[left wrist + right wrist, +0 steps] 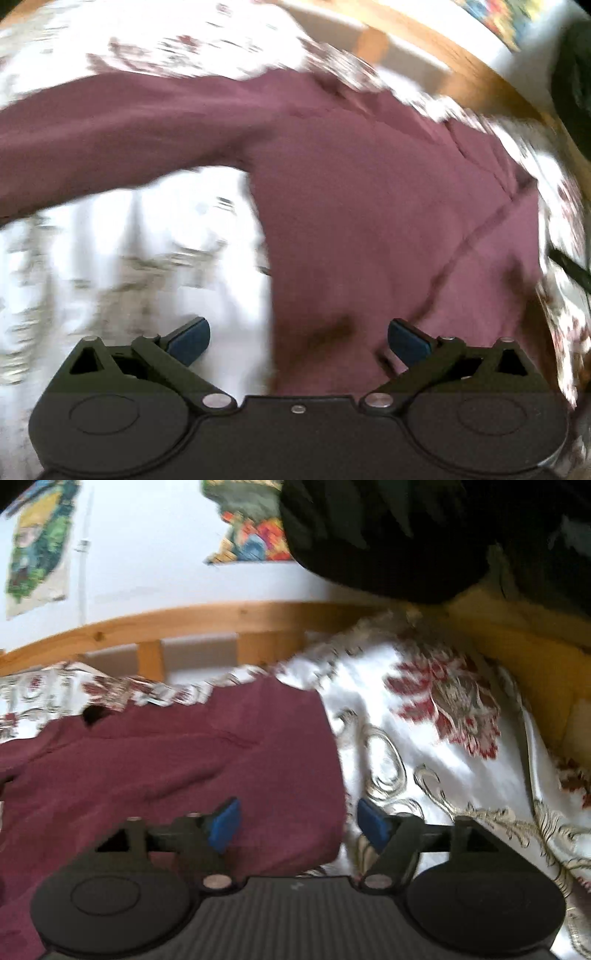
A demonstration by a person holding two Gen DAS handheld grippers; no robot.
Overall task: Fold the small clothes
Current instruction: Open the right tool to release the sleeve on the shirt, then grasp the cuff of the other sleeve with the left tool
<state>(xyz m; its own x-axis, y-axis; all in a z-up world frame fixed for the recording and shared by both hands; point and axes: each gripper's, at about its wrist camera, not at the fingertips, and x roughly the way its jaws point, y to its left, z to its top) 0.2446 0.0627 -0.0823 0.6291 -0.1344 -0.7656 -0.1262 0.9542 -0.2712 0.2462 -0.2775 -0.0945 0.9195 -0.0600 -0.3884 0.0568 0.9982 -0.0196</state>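
Observation:
A maroon long-sleeved garment lies spread on a white bedspread, one sleeve stretching to the left. My left gripper is open above the garment's side edge, its left pad over the bedspread and its right pad over the maroon cloth. In the right wrist view the same garment fills the lower left. My right gripper is open over the garment's right edge, with nothing pinched between its blue pads. Both views are blurred.
The white bedspread has red and gold flower patterns. A wooden bed rail runs along the far side, with a white wall and colourful posters behind it. A dark bulky thing hangs at the upper right.

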